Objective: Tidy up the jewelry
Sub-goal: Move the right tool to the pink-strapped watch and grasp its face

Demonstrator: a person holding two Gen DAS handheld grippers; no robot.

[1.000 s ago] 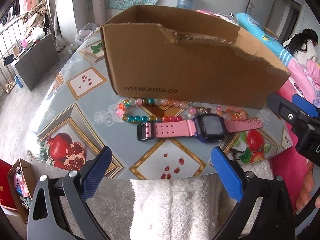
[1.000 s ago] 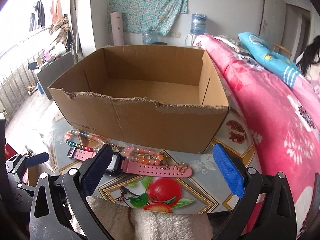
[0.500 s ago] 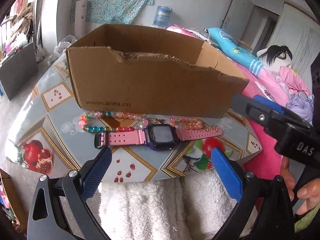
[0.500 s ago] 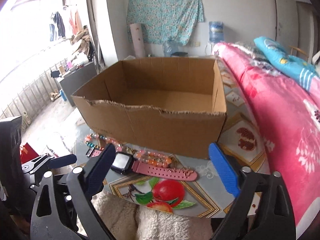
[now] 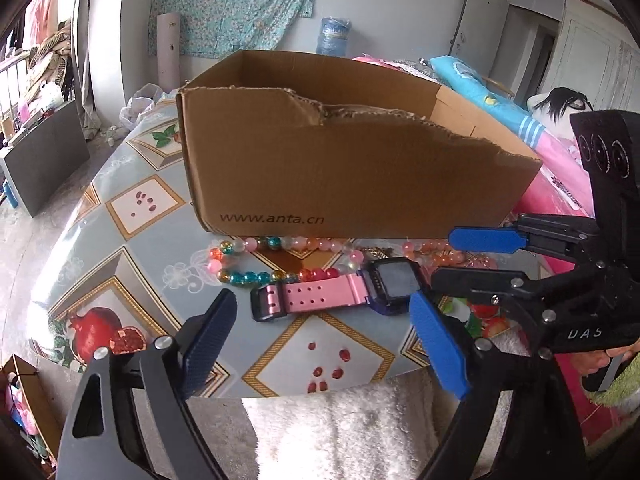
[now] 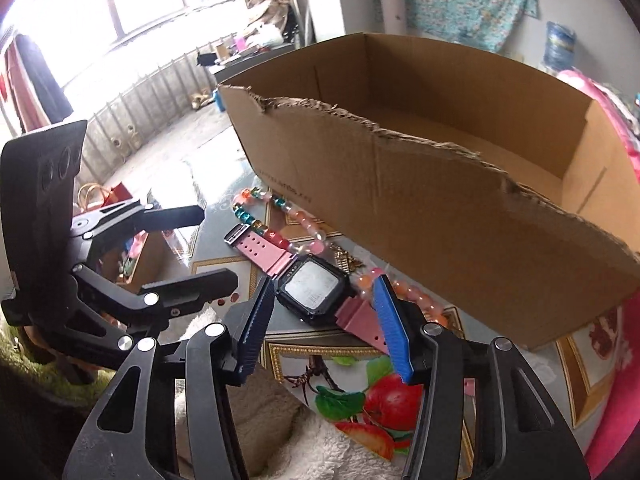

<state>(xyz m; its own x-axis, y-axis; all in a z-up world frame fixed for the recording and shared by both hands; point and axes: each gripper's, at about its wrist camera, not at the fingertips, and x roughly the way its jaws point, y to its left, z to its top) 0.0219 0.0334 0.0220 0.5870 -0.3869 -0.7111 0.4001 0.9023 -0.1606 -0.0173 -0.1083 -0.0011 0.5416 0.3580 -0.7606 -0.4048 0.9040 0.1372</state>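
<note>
The watch point(image 6: 312, 290) is framed crosswise between the right gripper's point(image 6: 326, 320) open, empty jaws — the nearer; the left gripper point(image 5: 324, 340) is also held open.

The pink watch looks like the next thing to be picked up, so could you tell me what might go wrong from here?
1. The bead bracelet lies against the pink watch, beside a blue finger of the open right hand-held gripper; closing might snag beads.
2. The left hand-held gripper, also open, hangs close by; the two could collide.
3. The cardboard box wall is high and ragged; a dangling strap may catch.
</note>
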